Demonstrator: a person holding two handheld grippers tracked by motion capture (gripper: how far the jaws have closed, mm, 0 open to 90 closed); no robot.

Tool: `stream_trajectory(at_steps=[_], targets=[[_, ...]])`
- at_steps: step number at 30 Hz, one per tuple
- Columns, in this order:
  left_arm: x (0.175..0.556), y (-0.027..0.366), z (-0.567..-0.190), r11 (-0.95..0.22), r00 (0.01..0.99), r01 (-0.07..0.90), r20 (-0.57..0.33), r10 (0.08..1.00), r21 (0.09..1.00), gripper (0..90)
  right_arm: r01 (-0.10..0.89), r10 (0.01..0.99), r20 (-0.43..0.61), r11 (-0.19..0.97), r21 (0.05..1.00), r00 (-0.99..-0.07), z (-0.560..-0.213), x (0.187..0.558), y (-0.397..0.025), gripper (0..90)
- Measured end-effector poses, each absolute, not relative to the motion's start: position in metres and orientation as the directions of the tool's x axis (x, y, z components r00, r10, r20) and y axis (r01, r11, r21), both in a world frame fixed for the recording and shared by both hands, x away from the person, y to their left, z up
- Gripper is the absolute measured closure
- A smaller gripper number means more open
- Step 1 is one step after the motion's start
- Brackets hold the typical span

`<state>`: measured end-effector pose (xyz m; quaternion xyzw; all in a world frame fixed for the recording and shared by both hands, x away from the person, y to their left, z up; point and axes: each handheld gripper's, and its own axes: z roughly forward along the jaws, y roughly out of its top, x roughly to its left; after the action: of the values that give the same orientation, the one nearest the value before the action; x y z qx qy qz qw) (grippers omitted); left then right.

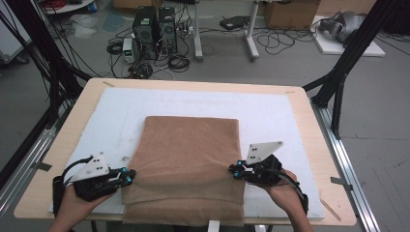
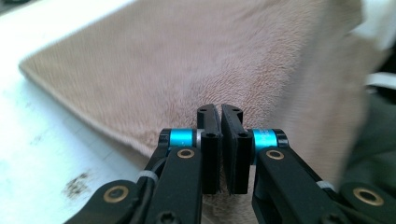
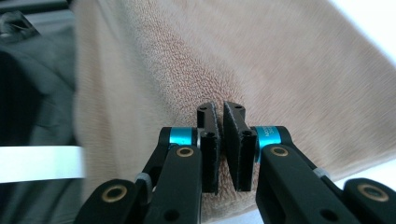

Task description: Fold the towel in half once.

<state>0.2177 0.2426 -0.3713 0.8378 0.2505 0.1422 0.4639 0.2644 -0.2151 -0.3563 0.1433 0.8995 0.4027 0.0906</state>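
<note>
The brown towel [image 1: 186,166] lies folded on the white board [image 1: 270,116], draping over the desk's [image 1: 309,104] near edge. The left gripper [image 1: 129,177] pinches its left edge, jaws clamped on the cloth. The right gripper [image 1: 234,170] bites the right edge, jaws likewise closed on it.

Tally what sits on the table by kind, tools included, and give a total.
Brown towel: 1
White board under it: 1
Handheld tools: 2, the left tool and the right tool, each at a side edge of the towel
Total: 4
</note>
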Motion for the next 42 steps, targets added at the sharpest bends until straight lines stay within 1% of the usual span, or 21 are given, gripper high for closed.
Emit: stream_trajectory(at_steps=[1, 3, 4, 8, 13, 14, 15, 18, 20, 22, 24, 26, 32, 35, 36, 37, 38, 40, 42], targets=[[0.218, 0.243, -0.371, -0.440, 0.830, 0.288, 0.007, 0.557, 0.851, 80.3, 0.181, 0.327, -0.041, 0.618, 0.765, -0.944, -0.352, 0.263, -0.218, 83.1], [0.225, 0.244, -0.376, -0.444, 0.821, 0.310, -0.001, 0.571, 0.840, 66.1, 0.198, 0.341, -0.023, 0.600, 0.775, -0.940, -0.351, 0.267, -0.221, 74.7], [0.229, 0.243, -0.381, -0.445, 0.814, 0.321, -0.003, 0.581, 0.836, 64.5, 0.218, 0.346, -0.003, 0.599, 0.771, -0.938, -0.354, 0.271, -0.222, 74.1], [0.244, 0.241, -0.403, -0.431, 0.802, 0.362, -0.041, 0.596, 0.827, 63.8, 0.261, 0.353, 0.038, 0.612, 0.746, -0.935, -0.373, 0.282, -0.220, 69.5], [0.256, 0.232, -0.426, -0.473, 0.799, 0.400, -0.045, 0.600, 0.785, 60.9, 0.301, 0.355, 0.071, 0.652, 0.696, -0.932, -0.401, 0.289, -0.216, 62.6], [0.256, 0.229, -0.429, -0.482, 0.801, 0.401, -0.043, 0.597, 0.779, 60.3, 0.308, 0.357, 0.076, 0.655, 0.690, -0.931, -0.405, 0.290, -0.216, 62.6], [0.255, 0.228, -0.431, -0.498, 0.806, 0.395, -0.031, 0.592, 0.772, 60.3, 0.317, 0.352, 0.094, 0.655, 0.686, -0.931, -0.409, 0.291, -0.215, 62.6], [0.253, 0.224, -0.436, -0.519, 0.813, 0.391, -0.022, 0.582, 0.760, 63.3, 0.316, 0.350, 0.089, 0.673, 0.669, -0.933, -0.417, 0.290, -0.211, 62.4], [0.254, 0.222, -0.439, -0.536, 0.816, 0.388, -0.009, 0.578, 0.750, 68.0, 0.312, 0.350, 0.079, 0.680, 0.664, -0.933, -0.422, 0.290, -0.207, 63.2], [0.255, 0.222, -0.440, -0.528, 0.819, 0.387, -0.018, 0.574, 0.756, 75.0, 0.314, 0.337, 0.095, 0.688, 0.655, -0.937, -0.426, 0.291, -0.205, 72.4], [0.256, 0.224, -0.438, -0.518, 0.818, 0.390, -0.028, 0.575, 0.761, 81.5, 0.301, 0.318, 0.093, 0.703, 0.644, -0.943, -0.427, 0.291, -0.201, 75.7], [0.259, 0.227, -0.437, -0.500, 0.809, 0.397, -0.037, 0.587, 0.770, 84.6, 0.297, 0.322, 0.087, 0.695, 0.654, -0.943, -0.424, 0.291, -0.201, 76.2], [0.272, 0.226, -0.434, -0.463, 0.772, 0.399, -0.019, 0.635, 0.791, 85.3, 0.323, 0.383, 0.068, 0.657, 0.681, -0.921, -0.418, 0.299, -0.204, 77.4], [0.281, 0.222, -0.436, -0.462, 0.741, 0.404, 0.015, 0.672, 0.790, 82.8, 0.347, 0.421, 0.055, 0.660, 0.666, -0.905, -0.423, 0.305, -0.203, 75.7], [0.283, 0.220, -0.437, -0.472, 0.730, 0.397, 0.042, 0.683, 0.787, 82.5, 0.355, 0.436, 0.047, 0.661, 0.661, -0.899, -0.425, 0.307, -0.203, 75.3], [0.286, 0.219, -0.438, -0.483, 0.721, 0.390, 0.066, 0.690, 0.784, 81.7, 0.369, 0.445, 0.062, 0.647, 0.667, -0.893, -0.427, 0.310, -0.203, 75.1], [0.288, 0.217, -0.439, -0.481, 0.717, 0.392, 0.067, 0.694, 0.784, 81.5, 0.377, 0.452, 0.070, 0.637, 0.672, -0.889, -0.428, 0.311, -0.204, 75.1], [0.291, 0.215, -0.439, -0.502, 0.706, 0.385, 0.103, 0.700, 0.774, 80.7, 0.375, 0.462, 0.059, 0.631, 0.679, -0.885, -0.427, 0.311, -0.204, 72.3], [0.292, 0.217, -0.438, -0.481, 0.700, 0.401, 0.078, 0.710, 0.780, 77.2, 0.368, 0.465, 0.050, 0.625, 0.688, -0.884, -0.424, 0.309, -0.206, 69.2]])
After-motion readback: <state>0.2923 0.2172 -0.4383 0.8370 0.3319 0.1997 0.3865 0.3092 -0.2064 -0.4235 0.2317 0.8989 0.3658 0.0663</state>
